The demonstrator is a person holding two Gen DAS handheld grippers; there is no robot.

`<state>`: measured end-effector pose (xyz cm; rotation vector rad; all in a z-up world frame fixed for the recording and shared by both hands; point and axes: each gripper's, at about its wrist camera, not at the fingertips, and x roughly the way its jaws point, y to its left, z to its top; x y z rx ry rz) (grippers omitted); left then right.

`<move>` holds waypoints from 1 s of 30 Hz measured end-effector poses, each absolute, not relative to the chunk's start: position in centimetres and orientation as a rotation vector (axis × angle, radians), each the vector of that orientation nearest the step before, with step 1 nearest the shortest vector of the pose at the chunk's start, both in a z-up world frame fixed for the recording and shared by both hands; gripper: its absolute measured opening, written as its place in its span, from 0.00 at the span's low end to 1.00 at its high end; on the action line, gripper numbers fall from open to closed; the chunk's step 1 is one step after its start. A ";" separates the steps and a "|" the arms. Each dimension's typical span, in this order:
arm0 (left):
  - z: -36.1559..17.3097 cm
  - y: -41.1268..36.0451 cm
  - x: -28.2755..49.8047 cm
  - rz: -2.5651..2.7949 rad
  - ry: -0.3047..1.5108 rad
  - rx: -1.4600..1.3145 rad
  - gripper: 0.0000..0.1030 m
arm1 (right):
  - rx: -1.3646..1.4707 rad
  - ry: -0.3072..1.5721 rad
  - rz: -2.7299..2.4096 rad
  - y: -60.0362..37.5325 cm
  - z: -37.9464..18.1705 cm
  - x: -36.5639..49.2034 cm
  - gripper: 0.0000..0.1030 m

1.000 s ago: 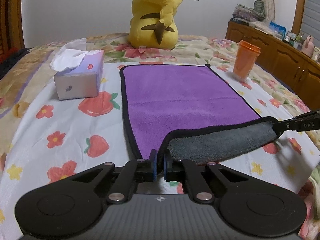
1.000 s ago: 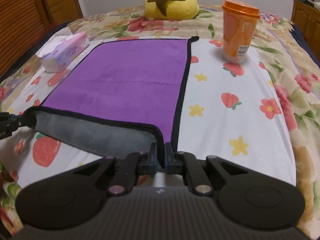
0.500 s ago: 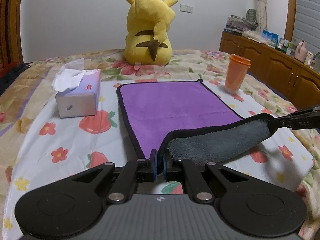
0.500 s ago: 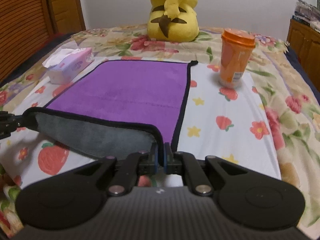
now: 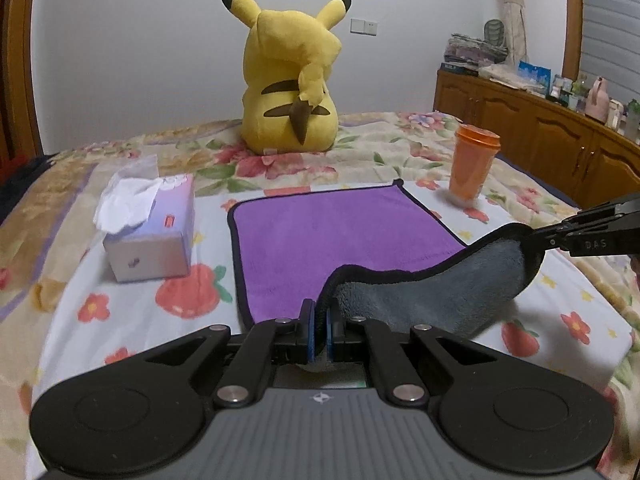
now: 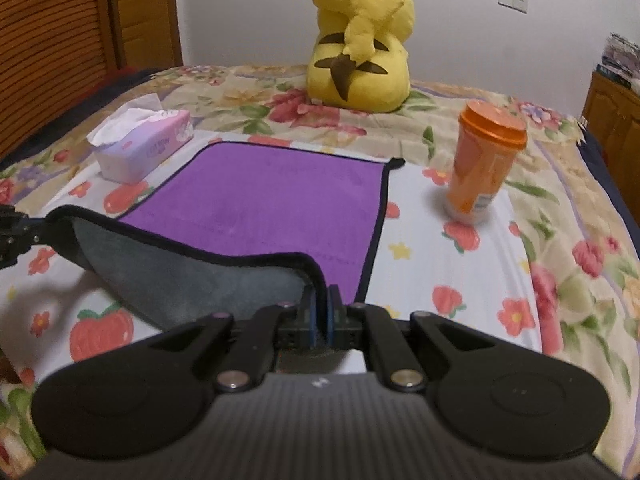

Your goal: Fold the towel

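A purple towel [image 5: 340, 236] with a black hem and grey underside lies on the bed; it also shows in the right wrist view [image 6: 272, 204]. Its near edge is lifted and hangs between both grippers, grey side [image 5: 432, 296] facing me. My left gripper [image 5: 319, 328] is shut on the towel's near left corner. My right gripper [image 6: 320, 312] is shut on the near right corner; it also shows at the right of the left wrist view [image 5: 536, 236]. The far half of the towel lies flat.
A tissue box [image 5: 152, 236] stands left of the towel. An orange lidded cup [image 5: 472, 164] stands to its right. A yellow plush toy [image 5: 292, 76] sits behind it. A wooden cabinet [image 5: 560, 148] runs along the right; a wooden headboard [image 6: 60, 40] stands at the left.
Both grippers have risen and moved forward with the towel's near edge. More of the grey underside hangs free and less of the purple side shows.
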<state>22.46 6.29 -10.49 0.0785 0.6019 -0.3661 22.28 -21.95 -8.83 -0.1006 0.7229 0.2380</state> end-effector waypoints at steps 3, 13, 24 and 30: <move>-10.2 6.5 23.3 -0.363 0.603 0.067 0.08 | -0.100 0.712 0.248 -22.0 -8.6 23.1 0.05; -9.1 6.4 26.0 -0.352 0.609 0.092 0.08 | -0.105 0.676 0.284 -22.2 -7.6 24.9 0.05; -7.4 5.9 28.8 -0.362 0.594 0.133 0.08 | -0.157 0.634 0.318 -21.9 -5.6 27.5 0.05; -6.6 5.9 30.5 -0.364 0.597 0.141 0.08 | -0.176 0.621 0.315 -21.7 -5.2 28.7 0.05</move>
